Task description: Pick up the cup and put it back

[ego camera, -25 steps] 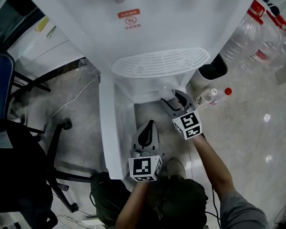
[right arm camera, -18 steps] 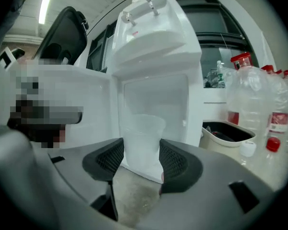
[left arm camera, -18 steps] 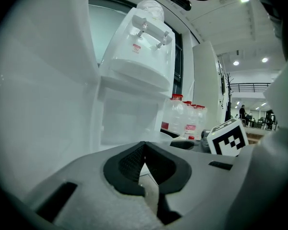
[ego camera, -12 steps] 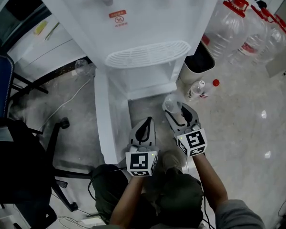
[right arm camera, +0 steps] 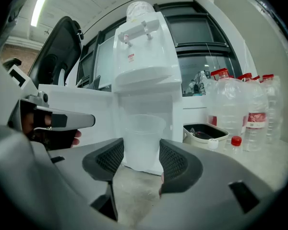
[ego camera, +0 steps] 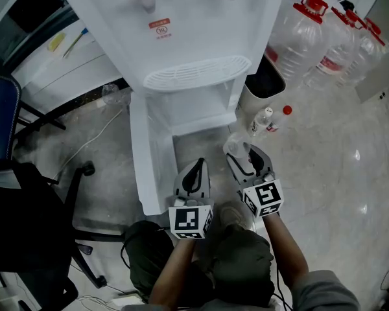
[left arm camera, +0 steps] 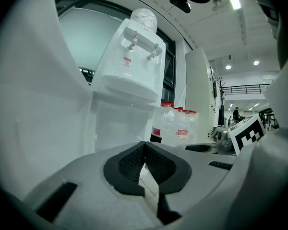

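Observation:
A clear plastic cup [right arm camera: 143, 137] stands upright between the pads of my right gripper [right arm camera: 142, 160], which is shut on its lower part. In the head view the cup [ego camera: 235, 148] and the right gripper [ego camera: 245, 159] hang over the floor, just in front of the white water dispenser [ego camera: 194, 37] and to the right of its open lower compartment [ego camera: 193, 112]. My left gripper [ego camera: 194, 173] is beside it on the left, pointing at the compartment. In its own view the left gripper [left arm camera: 144, 165] is shut with nothing between its pads.
Large water bottles with red caps [ego camera: 314, 34] stand right of the dispenser. A bin [ego camera: 264, 86] and a small red-capped bottle [ego camera: 272, 119] sit between them and the cup. An office chair [ego camera: 26, 193] and a cable [ego camera: 97, 138] are on the left.
The right gripper has drawn back with the cup, out from under the dispenser's drip tray towards the person. The left gripper has come back slightly too.

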Tool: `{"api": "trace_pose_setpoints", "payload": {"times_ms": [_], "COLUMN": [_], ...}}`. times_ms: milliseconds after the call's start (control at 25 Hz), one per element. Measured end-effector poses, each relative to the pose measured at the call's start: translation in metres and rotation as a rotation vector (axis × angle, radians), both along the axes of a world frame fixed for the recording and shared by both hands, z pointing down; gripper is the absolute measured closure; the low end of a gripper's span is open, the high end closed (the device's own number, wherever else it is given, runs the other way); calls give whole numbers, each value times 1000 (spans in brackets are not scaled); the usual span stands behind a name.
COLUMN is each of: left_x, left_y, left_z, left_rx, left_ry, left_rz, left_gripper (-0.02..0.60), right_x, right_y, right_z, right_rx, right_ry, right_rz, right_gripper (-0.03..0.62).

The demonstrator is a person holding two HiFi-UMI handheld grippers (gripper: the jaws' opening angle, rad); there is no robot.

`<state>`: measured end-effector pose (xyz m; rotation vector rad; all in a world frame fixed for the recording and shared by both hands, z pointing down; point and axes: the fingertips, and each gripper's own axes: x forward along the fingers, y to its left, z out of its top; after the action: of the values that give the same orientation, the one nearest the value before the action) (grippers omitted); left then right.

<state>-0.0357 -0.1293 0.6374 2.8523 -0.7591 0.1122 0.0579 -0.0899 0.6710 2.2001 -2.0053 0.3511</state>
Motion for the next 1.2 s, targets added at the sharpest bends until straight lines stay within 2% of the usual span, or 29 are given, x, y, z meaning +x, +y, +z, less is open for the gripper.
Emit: {"api": "trace_pose_setpoints", "payload": {"times_ms": [640,1200], "left_x": [-8,5], "left_y": [-2,-18], "left_z": [0,15], "left_rx": [-3,-21], "left_ry": [8,-11], "left_rz": [-25,-67], "left_gripper": [572,572], "right_x": [-10,10], "right_y": [-9,-43], "right_z": [-1,14], "right_rx": [5,17], "right_ry": [14,39], "right_rz": [-38,-78], "right_gripper": [359,359]}}
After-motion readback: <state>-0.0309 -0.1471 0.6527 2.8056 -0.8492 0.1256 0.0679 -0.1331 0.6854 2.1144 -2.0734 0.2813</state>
